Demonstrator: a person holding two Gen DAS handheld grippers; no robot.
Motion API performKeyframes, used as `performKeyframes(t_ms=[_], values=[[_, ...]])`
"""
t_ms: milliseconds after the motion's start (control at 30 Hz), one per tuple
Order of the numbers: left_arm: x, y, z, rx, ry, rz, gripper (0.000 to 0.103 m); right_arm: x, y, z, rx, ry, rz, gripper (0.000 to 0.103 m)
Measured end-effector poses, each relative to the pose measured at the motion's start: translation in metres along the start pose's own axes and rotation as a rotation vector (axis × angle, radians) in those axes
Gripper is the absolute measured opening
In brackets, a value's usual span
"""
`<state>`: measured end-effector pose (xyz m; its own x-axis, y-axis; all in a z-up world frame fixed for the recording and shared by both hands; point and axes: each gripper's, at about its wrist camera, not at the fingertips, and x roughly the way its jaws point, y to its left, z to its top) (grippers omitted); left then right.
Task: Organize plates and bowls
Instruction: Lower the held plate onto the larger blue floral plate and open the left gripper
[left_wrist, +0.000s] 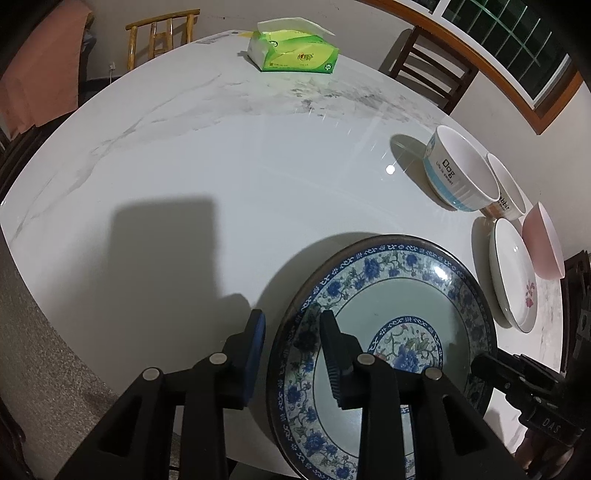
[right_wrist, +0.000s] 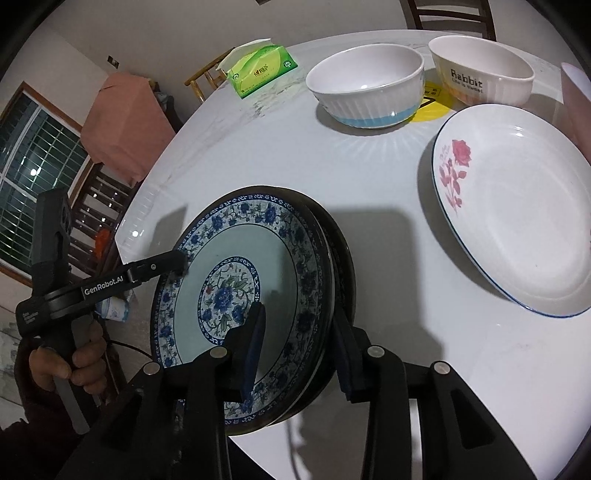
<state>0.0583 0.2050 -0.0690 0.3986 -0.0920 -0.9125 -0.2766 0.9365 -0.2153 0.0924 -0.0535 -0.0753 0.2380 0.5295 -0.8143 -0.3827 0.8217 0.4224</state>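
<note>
A blue-and-white floral plate (left_wrist: 384, 354) is seen at the near edge of the white marble surface (left_wrist: 221, 177), tilted up rather than lying flat, with a second dark-rimmed plate (right_wrist: 341, 266) stacked just behind it in the right wrist view. The left gripper (left_wrist: 291, 345) is set astride the plate's left rim: one of its fingers (left_wrist: 334, 354) is laid over the patterned inner face, the other is outside the rim, and a clear gap is left between them, so the rim is straddled but not pinched. The right gripper (right_wrist: 301, 345) is placed likewise at the opposite rim, one blue-padded finger (right_wrist: 255, 347) over the inner face and the other behind the stacked rims; its fingers are spread about as wide as the stack, and whether they press on it cannot be told. Well apart on the surface, a white plate with a pink rose (right_wrist: 517, 214) is lain flat, near a white bowl with a blue band (right_wrist: 365, 88), a "Rabbit" bowl (right_wrist: 480, 74) and a pink bowl (left_wrist: 543, 240). A green tissue pack (left_wrist: 293, 51) is seen at the far side.
</note>
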Motion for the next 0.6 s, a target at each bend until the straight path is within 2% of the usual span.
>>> performKeyframes(t_ms=[233,533,600], values=[[0.0,0.001,0.0,-0.009,0.0,-0.012,0.031,0.001,0.004,0.005,-0.018,-0.001,-0.033,0.035],[-0.005,-0.005,-0.001,0.0,-0.021,-0.007,0.031,0.002,0.019,0.006,-0.1,0.008,-0.135,0.036],[-0.007,-0.009,-0.001,0.013,-0.033,0.005,0.035,0.002,0.022,0.006,-0.11,0.015,-0.154,0.036]])
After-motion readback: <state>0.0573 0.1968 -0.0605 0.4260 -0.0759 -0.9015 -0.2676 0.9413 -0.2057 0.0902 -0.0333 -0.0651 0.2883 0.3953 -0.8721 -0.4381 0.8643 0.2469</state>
